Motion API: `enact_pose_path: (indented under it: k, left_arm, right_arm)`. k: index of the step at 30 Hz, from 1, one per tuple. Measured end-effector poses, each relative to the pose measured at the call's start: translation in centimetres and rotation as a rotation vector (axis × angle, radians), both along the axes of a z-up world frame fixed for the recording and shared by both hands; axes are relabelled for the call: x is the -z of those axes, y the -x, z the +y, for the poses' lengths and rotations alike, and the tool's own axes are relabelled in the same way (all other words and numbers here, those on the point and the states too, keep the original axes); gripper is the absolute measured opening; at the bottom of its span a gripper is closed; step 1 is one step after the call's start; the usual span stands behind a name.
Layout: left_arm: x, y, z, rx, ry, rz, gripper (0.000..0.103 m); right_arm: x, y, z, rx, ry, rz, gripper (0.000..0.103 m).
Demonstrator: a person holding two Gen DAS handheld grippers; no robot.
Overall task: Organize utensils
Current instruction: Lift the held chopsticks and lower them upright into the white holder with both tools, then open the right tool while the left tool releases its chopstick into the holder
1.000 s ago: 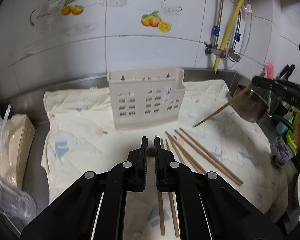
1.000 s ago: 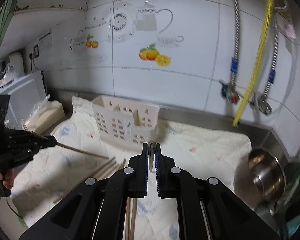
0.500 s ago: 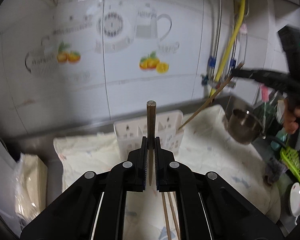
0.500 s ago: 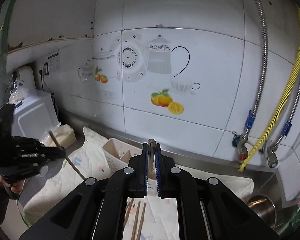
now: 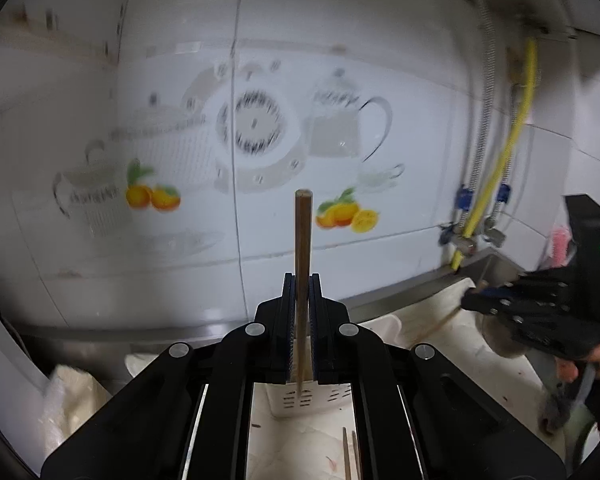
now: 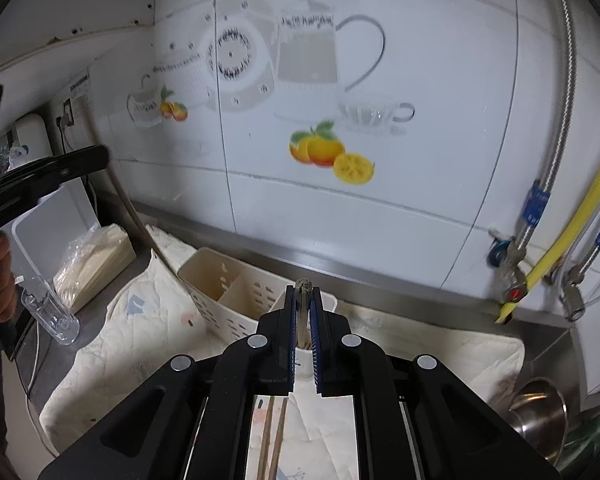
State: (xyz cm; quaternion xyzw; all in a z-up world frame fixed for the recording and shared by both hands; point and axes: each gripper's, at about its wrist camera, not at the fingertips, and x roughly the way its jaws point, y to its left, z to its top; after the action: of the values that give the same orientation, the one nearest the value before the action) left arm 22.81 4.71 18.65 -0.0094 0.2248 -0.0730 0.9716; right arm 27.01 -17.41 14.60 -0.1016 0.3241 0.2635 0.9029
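My left gripper point(image 5: 300, 280) is shut on a brown chopstick point(image 5: 302, 240) that stands upright between its jaws, above the cream slotted utensil holder point(image 5: 312, 398). My right gripper point(image 6: 303, 292) is shut on another chopstick point(image 6: 302, 285), seen end-on, just over the holder's point(image 6: 228, 292) right compartment. In the right wrist view the left gripper point(image 6: 96, 158) appears at the left, and its chopstick point(image 6: 120, 196) slants down toward the holder's left end. In the left wrist view the right gripper point(image 5: 470, 300) shows at the right. Loose chopsticks point(image 6: 272, 440) lie on the quilted cloth point(image 6: 140, 344).
A steel bowl point(image 6: 540, 412) sits at the right end of the counter, below the taps and a yellow hose point(image 6: 572, 220). On the left stand a clear glass point(image 6: 48, 312) and a plastic-wrapped stack point(image 6: 92, 256). The tiled wall rises close behind the holder.
Both grippers have risen with their chopsticks and closed in on the holder. The left chopstick has swung from end-on to upright. The holder has dropped low in both views.
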Motion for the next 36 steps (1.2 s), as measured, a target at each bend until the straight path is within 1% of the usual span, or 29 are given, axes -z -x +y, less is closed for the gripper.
enact_pose_path:
  k: [2, 3, 4, 5, 7, 12, 13, 16, 19, 21, 22, 27, 30, 32, 33, 35, 36]
  left_arm:
    - [1.6, -1.6, 0.6, -0.022, 0.03, 0.029, 0.005]
    - [1.9, -1.8, 0.7, -0.026, 0.037, 0.036, 0.005]
    - [2.5, -2.4, 1.2, -0.026, 0.075, 0.052, 0.005]
    - [2.7, -2.8, 1.5, -0.017, 0.113, 0.066, 0.005]
    - [2.6, -2.7, 1.7, -0.004, 0.142, 0.067, 0.005]
    - [-0.4, -1.5, 1.3, 0.01, 0.117, 0.014, 0.005]
    - [-1.5, -1.2, 1.1, 0.01, 0.108, -0.007, 0.005]
    - [-3.3, -0.9, 1.4, -0.005, 0.099, -0.051, 0.005]
    - [-3.9, -1.7, 1.5, -0.026, 0.1, -0.073, 0.005]
    - [-3.3, -2.4, 1.4, -0.053, 0.075, -0.077, 0.005]
    - [-2.5, -3.0, 1.5, -0.067, 0.068, -0.066, 0.005]
    - [1.7, -5.1, 1.9, -0.077, 0.092, 0.025, 0.005]
    - [3.9, -6.0, 2.4, -0.07, 0.122, 0.084, 0.005]
    - [5.0, -6.3, 2.6, -0.064, 0.132, 0.112, 0.005]
    - [5.1, -6.3, 2.6, -0.064, 0.132, 0.115, 0.005]
    - [5.6, -6.5, 2.6, -0.063, 0.133, 0.134, 0.005]
    - [5.8, -6.4, 2.6, -0.067, 0.13, 0.137, 0.006]
  right_arm:
    - [0.5, -0.4, 0.0, 0.003, 0.0, 0.011, 0.006]
    - [0.7, -0.5, 0.0, 0.005, 0.001, 0.013, 0.006]
    - [0.9, -0.5, 0.0, 0.004, 0.001, 0.015, 0.006]
    - [1.0, -0.6, 0.0, 0.002, 0.0, 0.016, 0.006]
    - [1.0, -0.7, 0.0, 0.001, -0.001, 0.015, 0.006]
    - [1.0, -1.2, 0.1, 0.008, 0.001, 0.011, 0.006]
    - [1.1, -1.2, 0.2, 0.008, 0.007, 0.01, 0.006]
    - [1.7, -1.4, 0.4, 0.0, 0.015, 0.024, 0.006]
    - [2.1, -1.4, 0.3, 0.006, 0.017, 0.026, 0.007]
    - [2.1, -1.5, 0.0, 0.013, 0.01, 0.026, 0.007]
    - [2.1, -1.4, -0.1, 0.016, 0.008, 0.026, 0.007]
    - [1.9, -1.1, -1.0, 0.033, 0.003, 0.009, 0.008]
    - [1.4, -0.7, -1.4, 0.042, -0.002, -0.014, 0.009]
    - [1.0, -0.4, -1.8, 0.047, -0.019, -0.028, 0.014]
    - [0.8, -0.2, -1.9, 0.05, -0.024, -0.038, 0.016]
    - [0.4, 0.4, -2.2, 0.059, -0.032, -0.06, 0.024]
    - [0.2, 0.7, -2.3, 0.061, -0.036, -0.068, 0.025]
